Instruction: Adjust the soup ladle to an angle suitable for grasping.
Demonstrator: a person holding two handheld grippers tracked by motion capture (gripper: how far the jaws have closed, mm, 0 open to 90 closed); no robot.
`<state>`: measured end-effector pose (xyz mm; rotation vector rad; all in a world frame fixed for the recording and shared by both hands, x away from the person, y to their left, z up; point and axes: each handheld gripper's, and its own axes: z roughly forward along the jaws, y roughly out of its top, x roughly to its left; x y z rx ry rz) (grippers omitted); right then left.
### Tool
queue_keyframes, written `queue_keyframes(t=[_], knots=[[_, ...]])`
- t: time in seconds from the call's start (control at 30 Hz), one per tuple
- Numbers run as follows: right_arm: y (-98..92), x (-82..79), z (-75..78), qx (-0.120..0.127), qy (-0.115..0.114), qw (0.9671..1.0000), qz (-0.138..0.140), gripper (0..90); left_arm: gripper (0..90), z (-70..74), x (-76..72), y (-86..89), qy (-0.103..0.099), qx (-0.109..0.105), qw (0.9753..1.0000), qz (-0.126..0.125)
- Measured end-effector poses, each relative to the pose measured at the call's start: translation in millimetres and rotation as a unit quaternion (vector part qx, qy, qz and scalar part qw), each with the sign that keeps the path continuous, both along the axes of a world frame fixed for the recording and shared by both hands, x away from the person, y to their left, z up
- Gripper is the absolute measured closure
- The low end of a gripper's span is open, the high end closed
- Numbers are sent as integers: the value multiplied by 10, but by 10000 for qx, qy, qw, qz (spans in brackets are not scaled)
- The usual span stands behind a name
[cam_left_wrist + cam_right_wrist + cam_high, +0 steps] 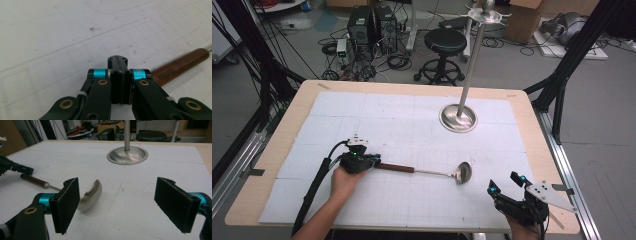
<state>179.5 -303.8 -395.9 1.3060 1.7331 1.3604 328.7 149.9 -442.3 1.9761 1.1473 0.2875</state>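
Observation:
A steel ladle (463,172) with a brown wooden handle (394,168) lies flat on the white gridded mat, bowl to the right. My left gripper (373,161) sits at the handle's left end. In the left gripper view its jaws (117,60) are pressed together, and the wooden handle (180,65) runs out from behind the right jaw, not visibly between the pads. My right gripper (504,183) stands wide open near the front right edge. In the right gripper view the ladle bowl (91,195) lies just beyond its left pad (66,205), and the left gripper (15,167) is farther off.
A steel stand with a round dished base (458,118) and a tall pole with hooks at its top (484,15) rises at the back right of the mat (362,115). A black stool (444,42) and computer cases (372,25) stand on the floor beyond the table.

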Motion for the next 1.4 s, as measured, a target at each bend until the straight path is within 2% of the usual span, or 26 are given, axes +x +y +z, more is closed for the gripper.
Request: queue_keyframes(t=[0.13,0.3,0.4,0.47,0.6,0.77,1.0,1.07,1.17,1.27,1.4], knots=[[-11,-14,2,36,9,10000,-14,192,895,51,-9,3,-121,3,9999,68],[-18,-11,2,41,11,10000,-9,192,895,133,-156,85,-309,-10,9995,-78],[-9,-6,7,6,-15,10000,1,192,895,113,-267,130,-245,-166,9993,-246],[2,-8,8,0,-19,10000,7,191,895,72,-341,138,-191,-181,9989,-375],[2,-8,7,6,-23,10000,11,192,895,2,-416,113,-137,43,9980,-613],[-2,-9,8,29,-20,10000,7,192,895,-37,-344,94,-117,29,9991,-409],[7,-2,3,29,3,10000,28,191,894,-30,-227,42,-232,173,9994,-174],[7,0,1,19,-2,10000,32,192,893,-42,-196,32,-225,112,9996,-91],[5,2,-1,47,27,10000,19,192,893,-39,-150,24,-260,171,9995,-10],[5,7,-4,26,15,10000,28,192,889,-13,-79,-27,-318,340,9989,38],[17,11,-6,23,34,10000,46,192,885,-30,27,-69,-315,351,9986,220]])
